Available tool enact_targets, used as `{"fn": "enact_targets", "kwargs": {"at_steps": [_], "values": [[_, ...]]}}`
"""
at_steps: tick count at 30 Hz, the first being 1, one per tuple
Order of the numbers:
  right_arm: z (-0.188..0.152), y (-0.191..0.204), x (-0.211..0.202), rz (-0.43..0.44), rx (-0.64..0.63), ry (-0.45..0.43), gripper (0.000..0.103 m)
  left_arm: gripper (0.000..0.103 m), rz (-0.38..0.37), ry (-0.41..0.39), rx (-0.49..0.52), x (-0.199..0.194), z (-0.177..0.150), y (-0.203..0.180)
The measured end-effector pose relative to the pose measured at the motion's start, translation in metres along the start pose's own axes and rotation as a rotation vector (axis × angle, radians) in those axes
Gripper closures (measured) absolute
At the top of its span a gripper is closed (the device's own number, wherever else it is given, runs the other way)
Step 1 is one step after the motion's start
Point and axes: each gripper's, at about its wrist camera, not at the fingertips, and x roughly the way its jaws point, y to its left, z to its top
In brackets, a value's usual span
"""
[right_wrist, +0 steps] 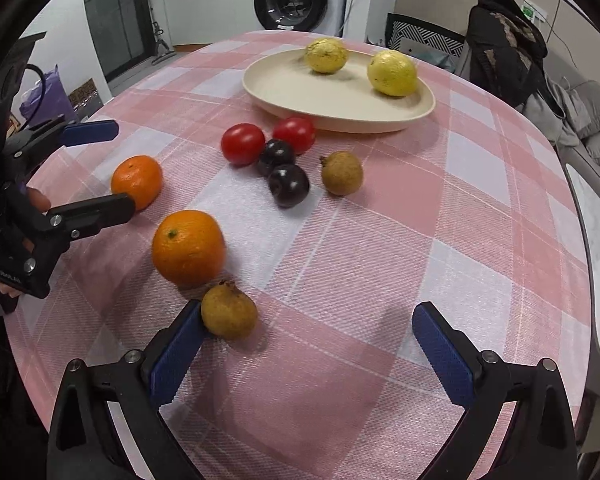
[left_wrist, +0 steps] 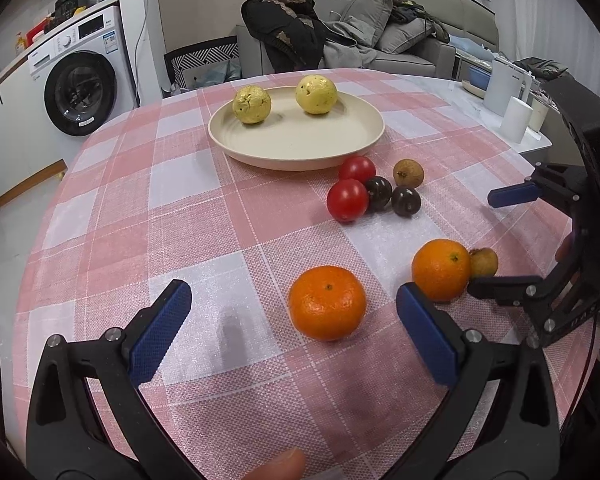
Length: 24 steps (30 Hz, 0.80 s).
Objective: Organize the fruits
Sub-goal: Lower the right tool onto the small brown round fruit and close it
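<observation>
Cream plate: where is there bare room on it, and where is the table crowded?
The round cream plate is bare across its near half; two yellow fruits sit at its far rim. Crowded: the red tomatoes and dark plums clustered just before it. The checked cloth to their right is open.

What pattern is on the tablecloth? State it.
Pink-and-white checks on the tablecloth, clearest in the right wrist view.

Both the left gripper (left_wrist: 292, 312) and right gripper (right_wrist: 306, 332) have matte black angular arms, silver screw heads at the joints and ribbed blue pads (left_wrist: 160, 332); bare fingertip skin (left_wrist: 278, 466) shows beneath, possibly a thumb
</observation>
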Motion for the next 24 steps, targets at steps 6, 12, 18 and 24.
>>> {"fn": "enact_targets", "kwargs": {"at_steps": [6, 12, 18, 24], "values": [[0.000, -0.004, 0.000, -0.028, 0.007, -0.005, 0.000, 0.001, -0.001, 0.000, 0.000, 0.000, 0.000, 0.000], [-0.003, 0.004, -0.004, -0.039, -0.024, -0.022, 0.006, 0.001, -0.001, 0.004, 0.000, 0.001, -0.001, 0.000], [-0.004, 0.019, -0.011, 0.002, -0.069, -0.045, 0.029, 0.001, -0.003, 0.004, -0.001, 0.001, -0.001, -0.001], [-0.006, 0.023, -0.015, 0.048, -0.079, -0.051, 0.049, 0.001, -0.002, 0.005, -0.001, 0.001, -0.001, 0.000]]}}
